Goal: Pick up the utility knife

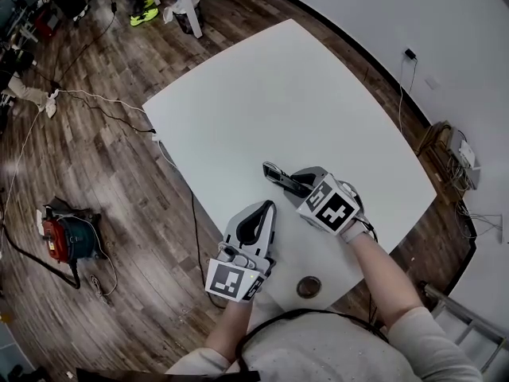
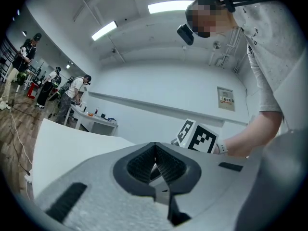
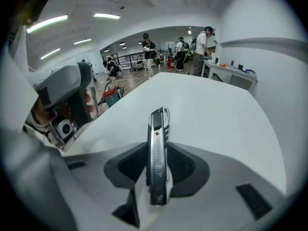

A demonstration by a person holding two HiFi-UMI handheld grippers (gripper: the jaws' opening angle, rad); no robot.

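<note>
A black and silver utility knife point(image 1: 276, 173) lies on the white table point(image 1: 278, 86), its tip pointing away from me. My right gripper point(image 1: 293, 184) tilts down over the knife's near end. In the right gripper view the knife point(image 3: 158, 143) stands edge-up between the two dark pads point(image 3: 130, 165), which flank it closely; I see no firm press on it. My left gripper point(image 1: 266, 208) hovers level just to the left, near the table's front edge. Its pads point(image 2: 144, 165) meet at the tip with nothing between them. The right gripper's marker cube point(image 2: 197, 137) shows beyond them.
A small dark round object point(image 1: 308, 286) sits at the table's near edge. A red machine point(image 1: 67, 237) and cables point(image 1: 95, 102) lie on the wooden floor to the left. People stand at benches point(image 3: 192, 52) far across the room.
</note>
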